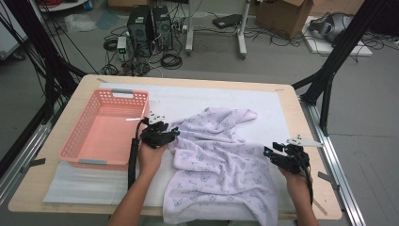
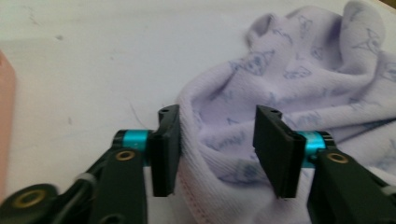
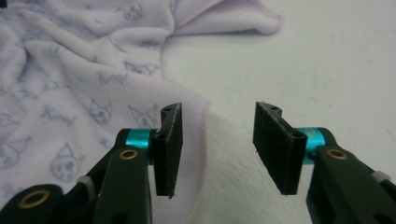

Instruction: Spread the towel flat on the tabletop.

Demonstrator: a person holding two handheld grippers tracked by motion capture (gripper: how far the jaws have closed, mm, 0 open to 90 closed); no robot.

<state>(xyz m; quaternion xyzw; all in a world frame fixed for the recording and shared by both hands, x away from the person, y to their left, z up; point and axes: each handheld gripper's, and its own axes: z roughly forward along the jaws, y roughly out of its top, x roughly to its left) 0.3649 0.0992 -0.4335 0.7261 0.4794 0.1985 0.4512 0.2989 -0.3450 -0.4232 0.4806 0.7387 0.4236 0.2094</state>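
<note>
My left gripper (image 2: 217, 154) has its two black jaws standing apart, straddling a rounded fold of the pale lilac knit garment with small printed cat faces (image 2: 299, 79); the cloth bulges between the pads, but they do not pinch it, though the near jaw may just brush the hem. My right gripper (image 3: 217, 154) is likewise parted, the inner jaw over the garment's stitched edge and the outer over the bare white padded sheet (image 3: 336, 56), nothing clamped.

I judge the cloth to be light, limp and stretchy: it will drape and sag from any hold, bunch rather than slide, and cannot be pushed flat. It will not break, but a shallow pinch could slip off a single layer. The best places to grip look like the stitched hems, where the fabric is doubled and firmer: the fold already between my left jaws and the edge under my right.

In the high view the garment (image 1: 221, 160) lies crumpled across the middle and right of the sheet on the light wooden table (image 1: 84, 84), its lower part hanging over the near edge, between the left gripper (image 1: 167, 134) and right gripper (image 1: 273, 153). A pink perforated plastic basket (image 1: 84, 125), empty, sits just left of my left hand.
</note>
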